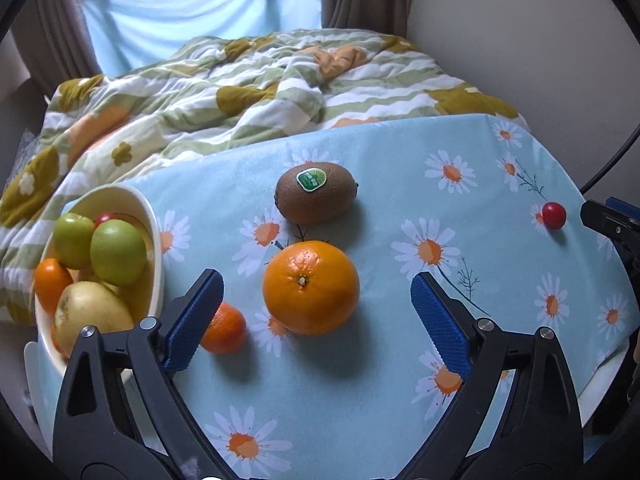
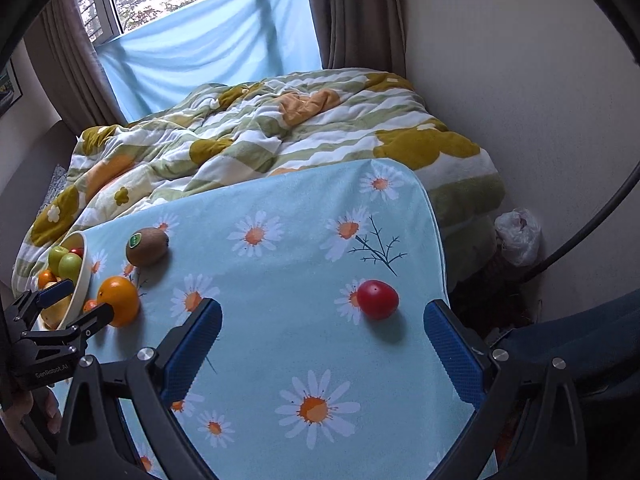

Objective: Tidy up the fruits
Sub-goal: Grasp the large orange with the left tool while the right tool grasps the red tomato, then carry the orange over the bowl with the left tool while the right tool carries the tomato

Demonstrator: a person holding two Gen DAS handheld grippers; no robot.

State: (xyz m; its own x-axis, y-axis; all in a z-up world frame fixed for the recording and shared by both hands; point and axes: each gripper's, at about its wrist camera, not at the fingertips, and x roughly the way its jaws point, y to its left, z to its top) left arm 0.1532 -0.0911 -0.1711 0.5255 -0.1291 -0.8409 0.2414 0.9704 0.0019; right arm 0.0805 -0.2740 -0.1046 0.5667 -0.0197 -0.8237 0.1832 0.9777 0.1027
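A large orange (image 1: 311,287) lies on the daisy tablecloth (image 1: 400,200), just ahead of my open left gripper (image 1: 316,284), between its blue pads. A kiwi (image 1: 315,192) with a green sticker lies behind it. A small mandarin (image 1: 223,328) sits by the left finger (image 1: 194,320). A cream bowl (image 1: 154,240) at the left holds green apples, a pear and oranges. A red cherry tomato (image 2: 377,298) lies just ahead of my open, empty right gripper (image 2: 322,316). The right wrist view also shows the orange (image 2: 118,306), kiwi (image 2: 147,246), bowl (image 2: 82,276) and left gripper (image 2: 78,304).
A rumpled green, white and mustard quilt (image 1: 240,92) covers the bed behind the table. The table's right edge (image 2: 436,240) drops off near the wall, with a plastic bag (image 2: 518,236) on the floor. A blue sheet (image 2: 208,48) hangs over the window.
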